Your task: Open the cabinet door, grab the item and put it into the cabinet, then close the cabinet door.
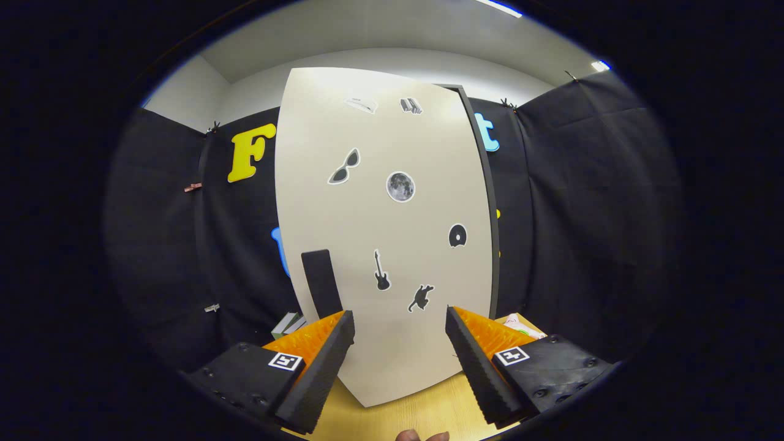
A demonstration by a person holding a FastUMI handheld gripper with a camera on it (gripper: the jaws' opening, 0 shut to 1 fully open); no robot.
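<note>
Jaws spread wide, nothing between the fingers (pixel 318 361), gripper (pixel 399 334) aimed straight at the cabinet door (pixel 386 245). Door is pale, closed, stands upright on a light wood counter (pixel 422 410), just ahead of the fingers. One dark vertical handle (pixel 321 283) near the door's left edge, just above the left finger, not touched. Dark cabinet edge (pixel 484 202) runs down the right side of the door.

Stickers on the door, eight counted: one pair of sunglasses (pixel 345 166), one moon (pixel 400 187), one disc (pixel 457 236), one guitar (pixel 381 271), one cat-like figure (pixel 421 297), one pale label and one stack of books up top; seven clear, eighth hard to read, so count is seven.

Room: black cloth wall (pixel 576 202) on both sides and behind, white wall and ceiling above, two ceiling lights.

Items: one boxy greenish thing (pixel 286 323) on the counter left of the cabinet, behind the left finger; one pale packet (pixel 525 331) right of the cabinet, behind the right finger. Which is the task's item, cannot tell.

Two fingertips of a person (pixel 421 436) at the near counter edge.
</note>
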